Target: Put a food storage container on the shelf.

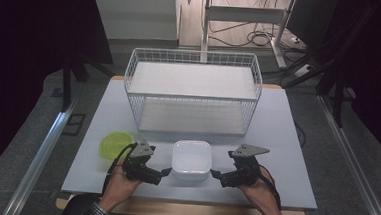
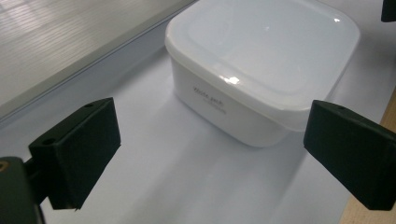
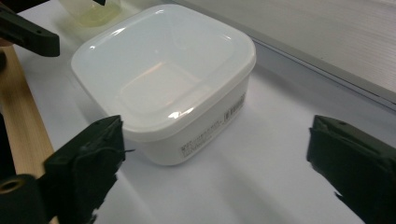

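Observation:
A white square lidded container [image 1: 191,159] sits on the white table near its front edge. My left gripper [image 1: 167,172] is just to its left and my right gripper [image 1: 215,174] just to its right, both pointing inward at it. In the left gripper view the container [image 2: 261,65] lies beyond wide-apart jaws, with nothing between them. The right gripper view shows the container [image 3: 161,79] ahead and to the left, and its jaws stand wide with only bare table between. Neither gripper touches the container.
A white wire basket [image 1: 193,90] with two shelf levels stands behind the container at mid-table. A yellow-green bowl [image 1: 115,144] rests to the left, behind my left gripper. The wooden table edge [image 1: 187,210] runs along the front.

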Demonstrator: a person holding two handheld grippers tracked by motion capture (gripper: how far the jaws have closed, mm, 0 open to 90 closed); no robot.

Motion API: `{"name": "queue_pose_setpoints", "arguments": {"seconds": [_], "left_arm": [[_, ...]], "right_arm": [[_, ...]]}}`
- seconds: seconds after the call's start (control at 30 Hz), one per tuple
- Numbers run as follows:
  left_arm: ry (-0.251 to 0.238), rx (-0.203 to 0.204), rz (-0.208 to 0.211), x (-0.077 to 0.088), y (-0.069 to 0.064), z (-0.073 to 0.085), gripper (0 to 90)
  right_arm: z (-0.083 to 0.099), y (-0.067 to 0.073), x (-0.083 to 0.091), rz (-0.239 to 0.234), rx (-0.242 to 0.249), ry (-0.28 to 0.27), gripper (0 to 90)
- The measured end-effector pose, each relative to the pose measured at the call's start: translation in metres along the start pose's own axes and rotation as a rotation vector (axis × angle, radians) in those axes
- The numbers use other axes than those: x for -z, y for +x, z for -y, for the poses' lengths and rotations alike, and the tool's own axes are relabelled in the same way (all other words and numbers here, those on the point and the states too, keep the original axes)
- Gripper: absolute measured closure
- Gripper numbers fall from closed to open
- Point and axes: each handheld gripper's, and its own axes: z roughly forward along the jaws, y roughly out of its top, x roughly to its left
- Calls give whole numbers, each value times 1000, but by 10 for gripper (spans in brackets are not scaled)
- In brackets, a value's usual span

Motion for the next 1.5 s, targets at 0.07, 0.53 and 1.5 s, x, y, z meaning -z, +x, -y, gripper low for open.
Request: {"name": "queue_pose_setpoints", "arguments": {"seconds": [0.07,0.53,1.5], "left_arm": [[-2,4,32,-2,1,-3,30],[-24,54,64,-18,10,-21,82],[33,160,214,-19,3,-18,421]], "right_arm": [[-2,1,-3,2,-16,-4,12],[-23,1,-13,-38,-41,10,111],[-24,0,-18,-107,-186,127,497]]}}
